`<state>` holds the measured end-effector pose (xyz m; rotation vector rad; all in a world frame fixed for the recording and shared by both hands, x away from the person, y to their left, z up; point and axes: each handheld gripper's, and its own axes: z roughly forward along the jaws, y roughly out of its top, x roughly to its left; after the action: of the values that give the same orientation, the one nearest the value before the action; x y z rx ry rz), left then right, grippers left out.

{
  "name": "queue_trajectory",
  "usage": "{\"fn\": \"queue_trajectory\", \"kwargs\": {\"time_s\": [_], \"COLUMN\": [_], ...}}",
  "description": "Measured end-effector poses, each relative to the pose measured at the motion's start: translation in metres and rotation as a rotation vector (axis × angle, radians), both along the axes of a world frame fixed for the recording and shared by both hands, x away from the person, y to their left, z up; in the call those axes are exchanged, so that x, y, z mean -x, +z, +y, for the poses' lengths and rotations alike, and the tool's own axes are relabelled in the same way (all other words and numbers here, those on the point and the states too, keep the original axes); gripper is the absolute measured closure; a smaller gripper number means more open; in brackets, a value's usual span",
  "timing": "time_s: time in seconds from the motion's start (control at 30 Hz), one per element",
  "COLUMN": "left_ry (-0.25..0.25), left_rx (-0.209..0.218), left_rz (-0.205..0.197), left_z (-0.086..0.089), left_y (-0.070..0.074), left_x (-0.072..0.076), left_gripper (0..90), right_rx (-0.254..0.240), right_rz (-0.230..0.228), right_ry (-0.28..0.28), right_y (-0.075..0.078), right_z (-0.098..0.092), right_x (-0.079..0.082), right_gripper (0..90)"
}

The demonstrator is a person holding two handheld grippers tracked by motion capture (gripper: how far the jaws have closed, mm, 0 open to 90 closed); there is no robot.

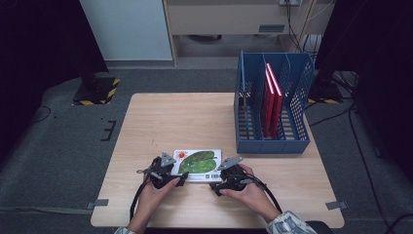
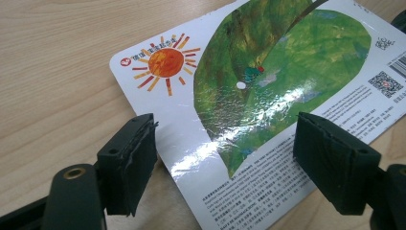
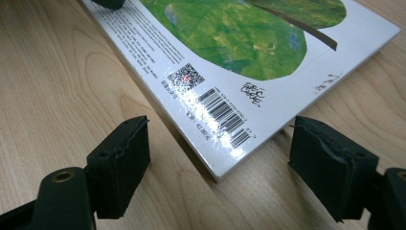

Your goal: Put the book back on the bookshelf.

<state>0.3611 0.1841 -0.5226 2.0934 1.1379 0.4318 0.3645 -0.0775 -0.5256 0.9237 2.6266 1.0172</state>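
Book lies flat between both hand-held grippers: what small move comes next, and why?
Probably close the left hand-held gripper and right hand-held gripper on the book: it lies flat on the table, a corner between each pair of open jaws, ungripped.

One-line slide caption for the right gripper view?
Open right gripper straddles the barcode corner of a flat white green-leaf picture book on the light wooden table.

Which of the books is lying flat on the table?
The book with the green leaf cover lies flat between the two grippers. The red books stand upright in the blue file rack.
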Motion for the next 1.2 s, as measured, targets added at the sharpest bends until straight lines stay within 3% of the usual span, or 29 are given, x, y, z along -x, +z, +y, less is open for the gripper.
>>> {"fn": "queue_trajectory", "kwargs": {"time_s": [0.3, 0.43, 0.5, 0.57, 0.73, 0.77, 0.93, 1.03, 1.2], "left_ry": [-0.010, -0.039, -0.068, -0.064, -0.063, -0.067, -0.086, -0.091, -0.111], "left_rx": [-0.009, -0.022, 0.000, 0.035, 0.071, 0.070, 0.058, 0.021, 0.019], "left_rz": [-0.005, 0.008, 0.033, 0.033, 0.002, -0.016, -0.018, 0.012, 0.074], "left_z": [-0.004, -0.005, -0.003, 0.000, 0.016, 0.018, 0.019, 0.020, 0.019], "left_y": [0.001, 0.002, 0.004, 0.005, 0.009, 0.010, 0.015, 0.012, 0.004], "left_x": [0.008, 0.008, 0.004, 0.001, -0.023, -0.028, -0.044, -0.056, -0.067], "left_gripper": [22.7, 22.3, 17.6, 16.8, 16.8, 16.1, 10.8, 9.5, 7.5], "right_rx": [0.011, 0.025, 0.024, 0.032, 0.029, 0.026, 0.020, 0.021, 0.019], "right_rz": [-0.017, -0.009, -0.008, -0.022, -0.031, -0.032, -0.034, -0.037, -0.041], "right_ry": [-0.007, 0.000, 0.001, 0.012, 0.023, 0.024, 0.020, 0.024, 0.020], "right_y": [0.000, 0.001, 0.001, -0.001, -0.004, -0.004, -0.006, -0.006, -0.007], "right_z": [-0.004, -0.007, -0.006, -0.005, -0.003, -0.003, -0.001, -0.001, 0.001], "right_x": [0.006, 0.009, 0.009, 0.008, 0.009, 0.009, 0.008, 0.007, 0.008], "right_gripper": [24.9, 24.7, 22.1, 19.6, 12.6, 11.8, 8.6, 7.6, 5.4]}}
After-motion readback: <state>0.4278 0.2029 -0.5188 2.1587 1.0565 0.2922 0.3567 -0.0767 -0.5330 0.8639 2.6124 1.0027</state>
